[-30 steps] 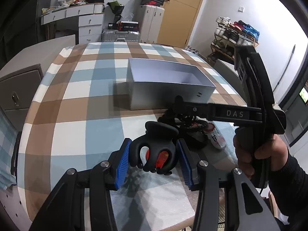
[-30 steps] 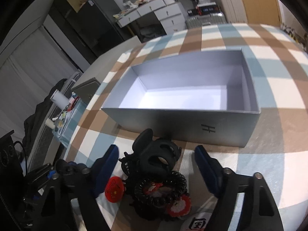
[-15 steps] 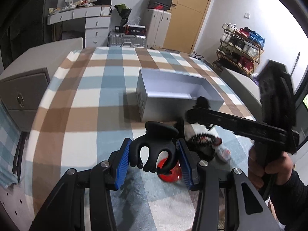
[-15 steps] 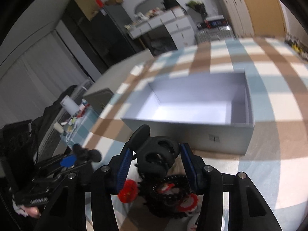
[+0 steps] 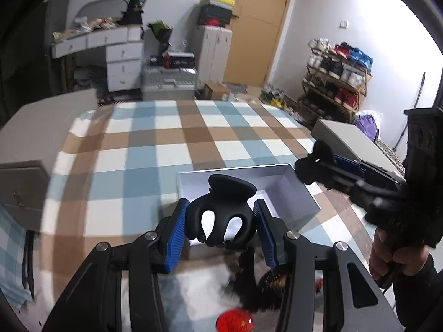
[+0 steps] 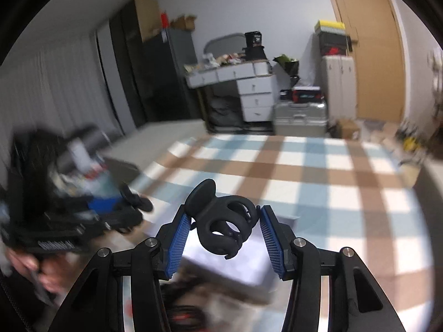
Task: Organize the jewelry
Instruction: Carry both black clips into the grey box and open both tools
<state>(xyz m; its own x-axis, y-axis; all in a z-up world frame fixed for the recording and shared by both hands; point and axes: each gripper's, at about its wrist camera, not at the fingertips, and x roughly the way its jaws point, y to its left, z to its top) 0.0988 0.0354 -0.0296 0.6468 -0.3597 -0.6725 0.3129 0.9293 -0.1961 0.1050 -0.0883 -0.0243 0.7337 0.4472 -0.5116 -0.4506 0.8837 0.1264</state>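
Room: bedroom-like space lying beyond the table, with a white drawer desk [image 5: 119, 58] at far left, a silver hard case [image 5: 169, 81] beside it, a wooden door [image 5: 260, 25] in the middle and a shoe rack [image 5: 337, 77] at far right.
Surface: checked tablecloth [image 5: 155, 144] in blue, brown and white is covering the table.
Left gripper: left gripper [image 5: 220, 221] is clamping a black claw hair clip [image 5: 221, 213] between its blue pads [image 5: 175, 232], the pads pressing on both sides of the clip; it is hanging over the near wall of the box.
Box: open grey box [image 5: 293, 193] is sitting on the cloth just beyond the left gripper, its pale inside showing through the clip's loops.
Near pile: dark, blurred hair ties [image 5: 265, 282] and a red round piece [image 5: 235, 321] are lying on the table at the near edge, below the left gripper.
Right gripper, seen from the left: it is reaching in from the right with a second black clip [image 5: 313, 166] at its tip, over the box's right side; a hand [image 5: 393, 254] in a dark sleeve is gripping its handle.
Right gripper, own view: right gripper [image 6: 224, 229] is squeezing its black claw hair clip [image 6: 221, 224] between blue pads [image 6: 178, 238], clip tilting to the left, above the blurred box [image 6: 243, 271].
Left side of that view: other gripper's dark body [image 6: 72, 229] and holding hand [image 6: 41, 268] are showing, too blurred for detail.
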